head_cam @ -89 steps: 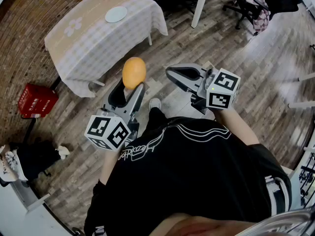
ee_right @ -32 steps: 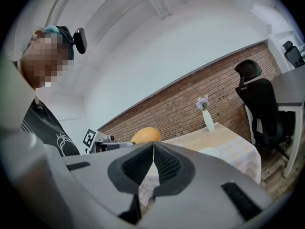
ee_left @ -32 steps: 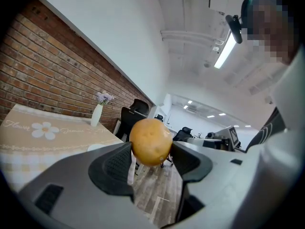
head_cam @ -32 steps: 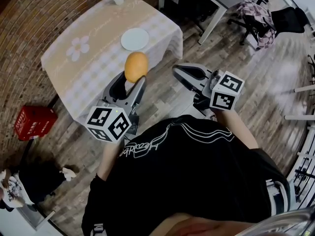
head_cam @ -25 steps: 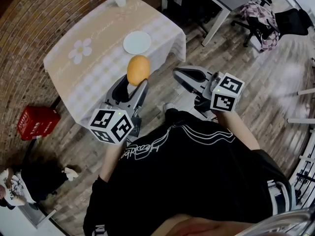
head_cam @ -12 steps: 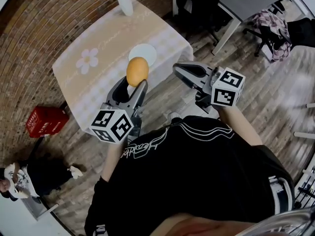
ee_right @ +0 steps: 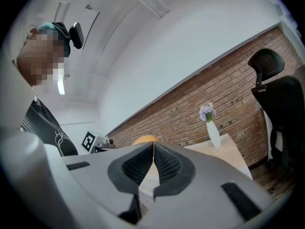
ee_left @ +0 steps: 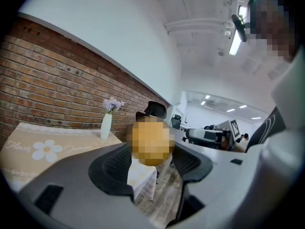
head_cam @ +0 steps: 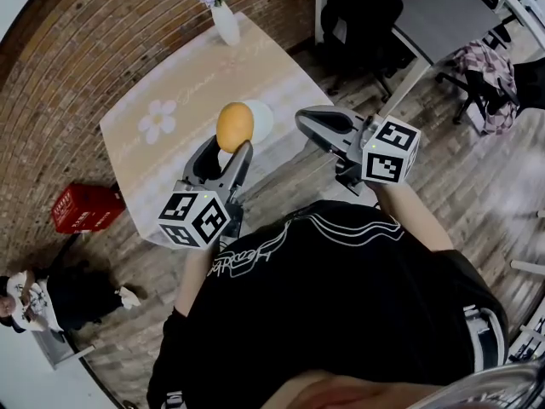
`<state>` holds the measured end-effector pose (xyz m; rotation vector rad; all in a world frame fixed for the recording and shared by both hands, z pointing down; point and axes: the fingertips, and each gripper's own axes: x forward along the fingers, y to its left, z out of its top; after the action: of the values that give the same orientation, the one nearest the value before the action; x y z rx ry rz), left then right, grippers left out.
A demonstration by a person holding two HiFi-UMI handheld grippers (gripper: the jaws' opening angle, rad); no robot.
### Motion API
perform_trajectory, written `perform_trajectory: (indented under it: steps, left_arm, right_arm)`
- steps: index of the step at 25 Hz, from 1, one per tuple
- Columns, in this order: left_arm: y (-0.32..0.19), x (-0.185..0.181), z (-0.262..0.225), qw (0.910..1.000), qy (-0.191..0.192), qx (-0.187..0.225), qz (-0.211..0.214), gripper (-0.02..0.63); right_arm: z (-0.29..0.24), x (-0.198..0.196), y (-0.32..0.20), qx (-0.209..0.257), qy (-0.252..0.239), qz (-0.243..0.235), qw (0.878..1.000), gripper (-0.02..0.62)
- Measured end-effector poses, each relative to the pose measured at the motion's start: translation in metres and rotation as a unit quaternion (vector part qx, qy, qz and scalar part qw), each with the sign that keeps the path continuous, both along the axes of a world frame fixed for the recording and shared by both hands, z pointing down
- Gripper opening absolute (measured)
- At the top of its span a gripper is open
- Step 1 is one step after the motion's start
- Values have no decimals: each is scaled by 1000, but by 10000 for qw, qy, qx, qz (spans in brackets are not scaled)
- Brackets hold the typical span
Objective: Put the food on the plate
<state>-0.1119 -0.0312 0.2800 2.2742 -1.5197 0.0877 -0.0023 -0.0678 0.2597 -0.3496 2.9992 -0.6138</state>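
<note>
**Q:** What has changed since the earlier frames?

**A:** The table (head_cam: 162,156) and its plate (head_cam: 262,119) have drawn much closer in the head view. Both grippers have been carried toward them.

**Q:** Reading left to right, what is shown?

**A:** The left gripper (head_cam: 226,153) is clenched on the food (head_cam: 235,126), an orange oval held at the jaw tips. The plate lies just beyond it on the table's near corner, with the food partly covering it. Farther right, the right gripper (head_cam: 305,120) has its jaws pressed together on nothing.

**Q:** Which relation governs the coming move?

**A:** The plate lies straight ahead of the left claw and lower. The left hand is the nearer one, so the food probably needs only a short advance and then lowering.
</note>
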Motion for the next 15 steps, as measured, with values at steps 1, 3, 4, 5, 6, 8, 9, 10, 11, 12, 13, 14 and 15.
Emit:
perform_trajectory:
  steps: [1, 3, 4, 5, 6, 8, 9, 10, 11, 12, 13, 14, 15]
  left_arm:
    - [-5, 0, 1, 10000, -29, 7, -37, 261]
    - [-14, 1, 3, 9999, -73, 4, -97, 259]
    - [-18, 1, 4, 9999, -92, -9, -123, 261]
    - [-22, 0, 6, 9998, -118, -26, -147, 261]
    - [-25, -1, 8, 9997, -168, -42, -168, 259]
    - [-30, -3, 13, 9991, -364, -67, -203, 261]
    - [-33, -5, 16, 9985, -488, -80, -216, 261]
    - [-36, -6, 20, 9979, -596, -97, -225, 261]
    - [-39, -8, 24, 9975, -660, -122, -226, 261]
    - [-43, -11, 28, 9974, -669, -159, -225, 261]
    - [-47, -13, 33, 9976, -627, -210, -228, 261]
    - [-51, -16, 38, 9978, -555, -272, -238, 261]
    - [-56, -20, 44, 9979, -482, -338, -257, 259]
  right_arm:
    - [1, 1, -5, 16, -1, -29, 10000, -3]
    - [2, 3, -15, 34, 1, -56, 10000, -3]
    - [3, 4, -19, 36, 7, -58, 10000, -3]
    - [5, 5, -23, 36, 16, -57, 10000, -3]
    - [6, 5, -27, 36, 27, -53, 10000, -3]
    - [10, 7, -33, 36, 51, -27, 10000, -3]
    - [13, 8, -36, 29, 62, -7, 10000, -3]
    - [16, 9, -38, 14, 74, 17, 10000, -3]
    - [19, 10, -41, -11, 87, 41, 10000, -3]
    - [22, 11, -44, -43, 103, 65, 9999, -3]
    - [26, 11, -47, -79, 121, 86, 9999, -3]
    - [29, 10, -50, -118, 138, 104, 9998, -3]
    - [33, 10, -53, -158, 153, 122, 9997, -3]
